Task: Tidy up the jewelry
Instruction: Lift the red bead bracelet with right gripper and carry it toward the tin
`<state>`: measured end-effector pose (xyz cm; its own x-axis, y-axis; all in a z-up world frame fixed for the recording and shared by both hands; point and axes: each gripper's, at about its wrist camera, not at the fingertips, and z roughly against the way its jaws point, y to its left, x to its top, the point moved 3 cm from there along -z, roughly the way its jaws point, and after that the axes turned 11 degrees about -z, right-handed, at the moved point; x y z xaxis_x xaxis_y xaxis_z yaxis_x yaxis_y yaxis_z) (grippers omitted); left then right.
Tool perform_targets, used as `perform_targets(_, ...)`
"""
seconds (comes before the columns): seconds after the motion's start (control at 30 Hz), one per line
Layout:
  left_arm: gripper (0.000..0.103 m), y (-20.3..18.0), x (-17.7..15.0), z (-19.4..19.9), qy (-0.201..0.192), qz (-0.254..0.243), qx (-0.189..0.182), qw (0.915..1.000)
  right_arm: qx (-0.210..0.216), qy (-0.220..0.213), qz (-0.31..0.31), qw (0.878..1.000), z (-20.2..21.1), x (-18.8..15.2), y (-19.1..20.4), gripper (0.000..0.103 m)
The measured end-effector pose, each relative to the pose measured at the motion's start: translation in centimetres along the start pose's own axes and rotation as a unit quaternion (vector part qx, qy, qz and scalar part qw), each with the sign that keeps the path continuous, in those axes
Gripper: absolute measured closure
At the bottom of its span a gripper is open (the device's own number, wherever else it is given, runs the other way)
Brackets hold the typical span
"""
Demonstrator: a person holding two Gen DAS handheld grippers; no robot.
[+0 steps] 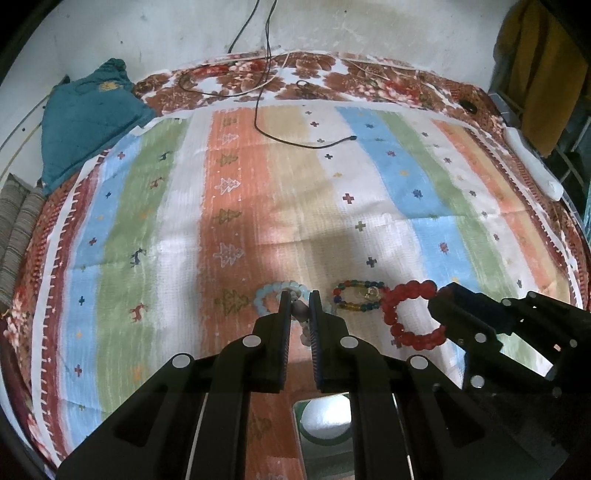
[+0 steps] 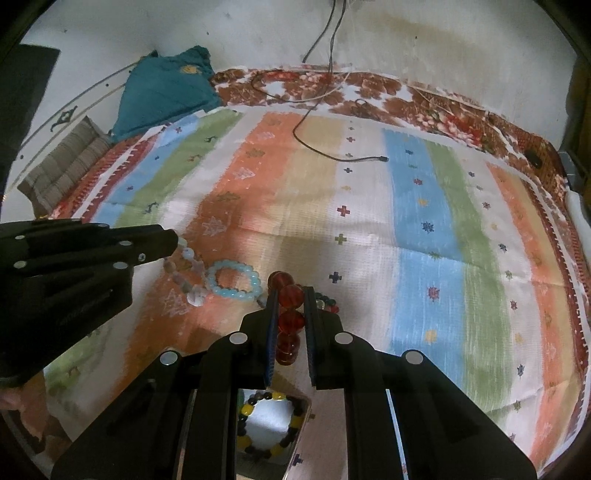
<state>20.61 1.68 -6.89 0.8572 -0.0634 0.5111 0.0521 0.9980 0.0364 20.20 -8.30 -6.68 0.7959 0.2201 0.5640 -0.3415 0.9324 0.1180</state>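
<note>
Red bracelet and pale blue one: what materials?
Red bracelet: translucent glossy beads with bright highlights, likely glass or acrylic. Pale blue bracelet: milky, semi-opaque round beads with a soft sheen, possibly opalite glass or plastic. Neither can be confirmed from looks alone.

Home bedroom, looks lived-in. Main landmark: bed with striped blanket (image 1: pixel 258 206) (orange/blue/green bands, small tree and cross motifs) spread over a brown floral sheet (image 1: pixel 332 74). Beyond the blanket's far edge: stained plaster wall (image 1: pixel 166 33) with cables hanging down; one black cable (image 1: pixel 295 142) trails onto the blanket. Teal pillow (image 1: pixel 88 118) at the blanket's far-left corner, yellow cloth (image 1: pixel 543 74) hanging past its far-right corner.
</note>
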Motion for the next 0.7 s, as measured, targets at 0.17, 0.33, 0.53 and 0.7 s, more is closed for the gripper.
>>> perform_targets(0.17,0.094,0.0,-0.5,1.1,-0.01,0.003,-0.003,0.9999,0.0,-0.011,0.003,1.0,0.9,-0.3,0.3,0.089)
perform_targets(0.33,0.094,-0.4,-1.1,2.4,-0.025,-0.003,-0.002,0.9997,0.002,-0.019,0.004,1.0,1.6,-0.8,0.3,0.089)
perform_targets(0.53,0.094,-1.2,-1.9,3.7,-0.036,-0.011,-0.008,0.9993,0.006,-0.025,0.006,1.0,2.7,-1.5,0.5,0.089)
perform_targets(0.7,0.094,-1.9,-2.7,4.8,-0.047,-0.017,-0.013,0.9987,0.007,-0.025,0.009,1.0,3.3,-2.4,0.6,0.089)
